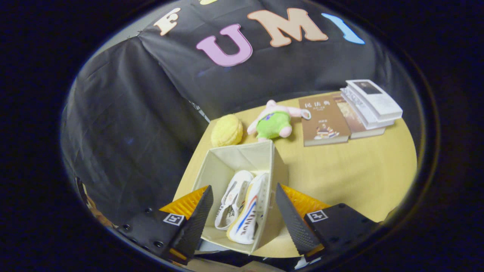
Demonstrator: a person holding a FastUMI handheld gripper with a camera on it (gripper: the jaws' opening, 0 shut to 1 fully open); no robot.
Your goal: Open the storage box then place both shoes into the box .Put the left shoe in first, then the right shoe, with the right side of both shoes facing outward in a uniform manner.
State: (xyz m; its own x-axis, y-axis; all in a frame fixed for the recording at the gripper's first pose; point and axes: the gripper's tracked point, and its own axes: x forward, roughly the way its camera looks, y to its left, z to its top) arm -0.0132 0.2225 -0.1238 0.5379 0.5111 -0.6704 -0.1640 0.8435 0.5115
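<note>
On yellow cloth, hand-held gripper [242, 211] gapes over boxed shoes [242, 211].

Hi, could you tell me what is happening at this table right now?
A person is packing shoes with hand-held tongs. The storage box stands open on the yellow table, and both white shoes, one beside the other, already lie inside it. The tongs are open and empty above the box, a finger on either side of the shoes. Beyond the box sit a yellow round toy, a plush toy and some books.
</note>
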